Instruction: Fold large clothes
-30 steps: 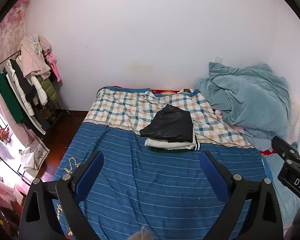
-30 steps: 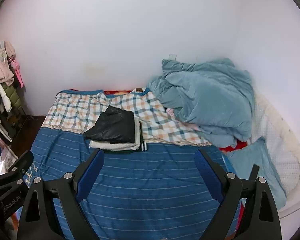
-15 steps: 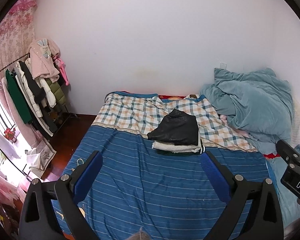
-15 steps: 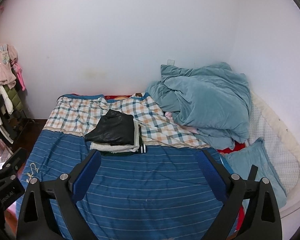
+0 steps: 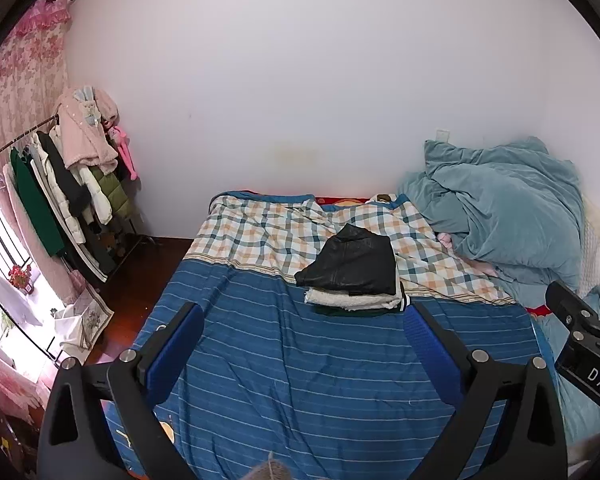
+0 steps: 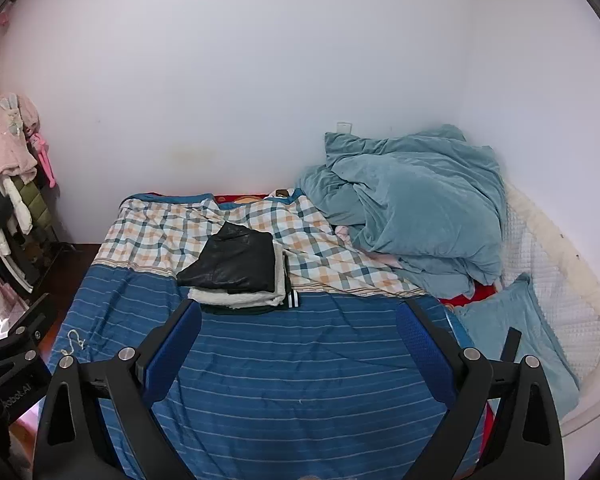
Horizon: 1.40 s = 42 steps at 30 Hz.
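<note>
Both the left gripper and the right gripper hang spread wide and empty above the bed. Beyond them a stack of folded clothes lies mid-bed, a crumpled teal duvet to its right.

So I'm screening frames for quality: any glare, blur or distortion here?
Left wrist view: blown-out daylight at the window on the left edge, fisheye bending the white wall. Right wrist view: even light, folded black jacket sharp, black vignette in the corners.
</note>
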Motion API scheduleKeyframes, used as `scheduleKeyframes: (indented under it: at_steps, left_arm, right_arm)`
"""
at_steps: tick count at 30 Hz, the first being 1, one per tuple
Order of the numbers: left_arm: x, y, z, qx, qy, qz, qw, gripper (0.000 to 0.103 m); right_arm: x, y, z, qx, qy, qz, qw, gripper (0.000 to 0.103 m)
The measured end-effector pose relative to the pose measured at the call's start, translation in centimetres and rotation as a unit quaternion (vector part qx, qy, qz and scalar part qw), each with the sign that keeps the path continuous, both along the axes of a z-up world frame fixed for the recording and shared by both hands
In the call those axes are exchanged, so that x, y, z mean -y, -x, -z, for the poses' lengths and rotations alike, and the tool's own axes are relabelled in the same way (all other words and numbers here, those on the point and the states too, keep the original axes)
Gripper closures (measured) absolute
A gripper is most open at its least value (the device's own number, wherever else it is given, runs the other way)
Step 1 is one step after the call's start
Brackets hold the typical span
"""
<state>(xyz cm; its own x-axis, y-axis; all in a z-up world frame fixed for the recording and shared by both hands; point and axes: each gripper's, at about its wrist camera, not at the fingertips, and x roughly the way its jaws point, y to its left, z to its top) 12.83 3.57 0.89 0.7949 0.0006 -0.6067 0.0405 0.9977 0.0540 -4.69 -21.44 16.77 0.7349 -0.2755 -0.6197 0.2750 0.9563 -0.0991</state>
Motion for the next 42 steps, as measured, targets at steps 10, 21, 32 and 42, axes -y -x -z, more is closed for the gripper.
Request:
scheduleKeyframes:
  at_steps: [10,21,32,42]
  left_arm:
    - [-0.3,-0.1,-0.3,0.003,-0.001,-0.002,1.0000,0.001]
    - [-0.3,-0.3,-0.7,0.007,-0.001,-0.003,1.0000,0.000]
    - [0.0,-0.6,-1.1,0.011,-0.002,-0.003,0.9999,0.000]
    - [-0.1,-0.8,-1.5,0.017,-0.005,-0.003,0.9998,0.000]
  right_arm:
    - [-0.3,-0.2,0.1,0.001,-0.008,-0.005,1.000,0.003]
    - [-0.9,0.0,0.4,0.004,-0.014,-0.012,1.000,0.003]
    - [-0.9,0.0,0.6,0.004,-0.020,-0.017,1.000,0.003]
    - [-0.6,-0.6,0.4,0.004,-0.021,-0.022,1.000,0.003]
